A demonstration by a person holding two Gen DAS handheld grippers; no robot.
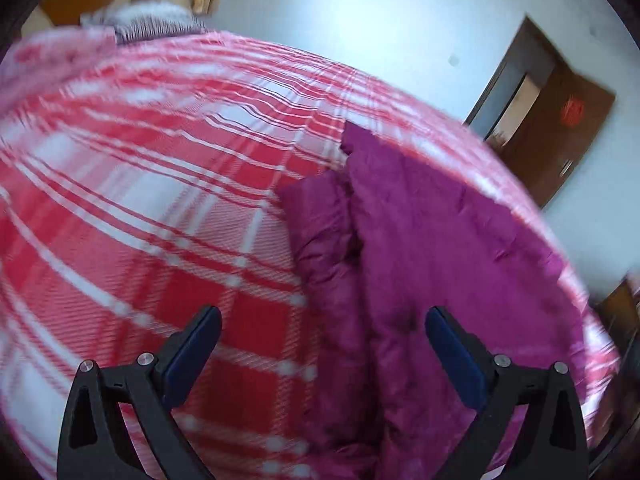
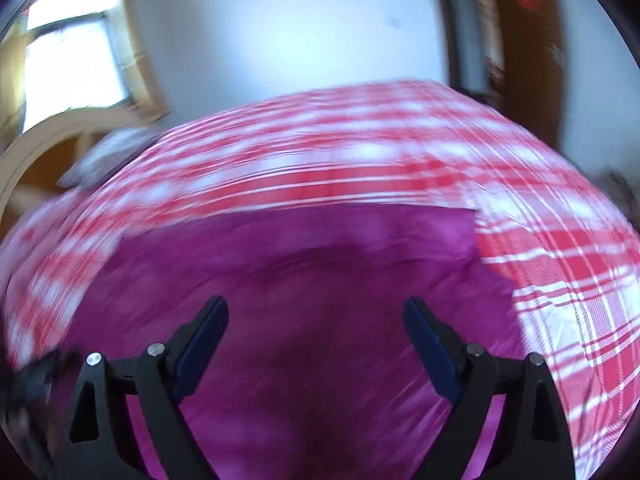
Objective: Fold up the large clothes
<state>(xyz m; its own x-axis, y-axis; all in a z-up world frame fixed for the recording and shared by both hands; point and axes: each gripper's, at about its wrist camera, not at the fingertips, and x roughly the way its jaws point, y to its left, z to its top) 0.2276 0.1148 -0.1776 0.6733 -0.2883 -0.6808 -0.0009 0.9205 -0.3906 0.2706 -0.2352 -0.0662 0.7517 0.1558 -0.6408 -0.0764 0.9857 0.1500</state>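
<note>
Right now, both grippers w/ jaws wide apart, gripping nothing. Left gripper hovers over jacket's near left edge, where folded sleeve lies along body; contact w/ fabric can't tell. Right gripper sits above middle of magenta jacket, jaws released, fabric beneath, prob. not touching. Jacket spread flat on bed's red-white plaid cover, likely laid out so next fold has room. Farther: pillow by wooden headboard, window, brown door. Motion blur, detail limited.
</note>
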